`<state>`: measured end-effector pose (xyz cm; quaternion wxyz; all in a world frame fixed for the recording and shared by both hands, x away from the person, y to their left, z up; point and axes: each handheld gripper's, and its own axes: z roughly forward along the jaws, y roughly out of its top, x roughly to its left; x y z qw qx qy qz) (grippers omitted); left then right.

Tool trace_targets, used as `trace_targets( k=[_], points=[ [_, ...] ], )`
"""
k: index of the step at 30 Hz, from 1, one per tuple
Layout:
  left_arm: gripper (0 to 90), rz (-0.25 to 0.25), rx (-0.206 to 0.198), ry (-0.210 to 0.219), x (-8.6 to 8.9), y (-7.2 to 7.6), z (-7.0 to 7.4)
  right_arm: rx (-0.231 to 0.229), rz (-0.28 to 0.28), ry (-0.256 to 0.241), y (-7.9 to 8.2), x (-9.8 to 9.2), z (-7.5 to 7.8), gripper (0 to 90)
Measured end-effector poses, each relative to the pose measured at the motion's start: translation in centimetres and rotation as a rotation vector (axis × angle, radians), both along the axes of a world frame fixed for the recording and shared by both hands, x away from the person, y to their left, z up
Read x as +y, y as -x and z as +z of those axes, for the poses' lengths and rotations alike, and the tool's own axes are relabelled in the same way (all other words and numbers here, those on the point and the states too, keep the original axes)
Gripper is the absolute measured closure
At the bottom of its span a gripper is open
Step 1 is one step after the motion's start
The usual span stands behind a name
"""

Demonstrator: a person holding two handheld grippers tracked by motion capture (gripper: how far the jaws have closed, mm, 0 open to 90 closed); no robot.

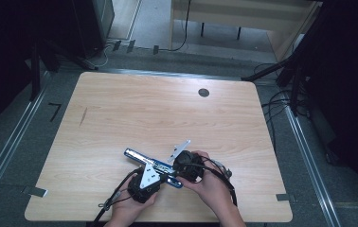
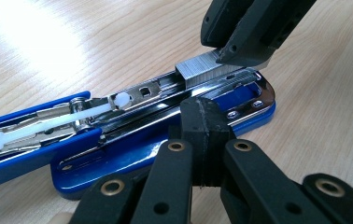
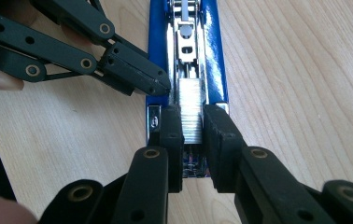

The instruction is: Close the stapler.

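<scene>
Both hands low and close together, left tool (image 2: 201, 135) pinched closed, right tool (image 3: 192, 135) slightly parted

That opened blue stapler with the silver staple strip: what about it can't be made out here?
- Blue stapler: high view, middle covered by both grippers.
- Silver staple strip: right gripper view, its near end hidden between the right gripper jaws.
- Stapler's far end: left gripper view, cut by the left edge.

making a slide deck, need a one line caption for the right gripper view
Right gripper closed on a strip of staples in the open blue stapler, left gripper bracing its side.
</scene>
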<state>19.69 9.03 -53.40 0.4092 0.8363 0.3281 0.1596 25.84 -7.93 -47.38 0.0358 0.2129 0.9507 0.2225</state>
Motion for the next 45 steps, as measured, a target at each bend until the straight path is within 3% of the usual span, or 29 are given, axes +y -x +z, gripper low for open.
trace_targets(
  k=[14,15,16,17,20,29,32,45],
  points=[
    [90.0,0.0,0.001,0.0,0.0,0.0,0.0,-0.014,-0.013,-0.021,0.1,-0.2,0.3,74.9],
    [90.0,0.0,0.0,0.0,0.0,0.0,0.0,-0.042,-0.015,-0.056,0.2,-0.3,0.5,79.8],
    [90.0,0.0,0.0,0.0,0.0,0.0,0.0,-0.042,-0.015,-0.056,0.2,-0.3,0.5,79.8],
    [90.0,-0.001,0.001,-0.003,0.0,0.0,0.0,-0.057,-0.012,-0.1,0.3,-0.3,0.5,85.1],
    [90.0,0.0,0.0,-0.003,0.0,0.0,0.0,-0.085,-0.012,-0.133,0.3,0.0,-0.1,90.0],
    [90.0,0.0,0.001,-0.003,0.0,0.0,0.0,-0.115,-0.064,-0.23,0.2,0.5,-1.5,90.0],
    [90.0,0.0,0.001,-0.003,0.0,0.0,0.0,-0.121,-0.064,-0.236,0.1,0.7,-1.6,90.0],
    [90.0,-0.001,0.002,-0.002,0.0,0.0,0.0,-0.102,-0.033,-0.171,0.5,0.3,-1.6,90.0]
  ],
)
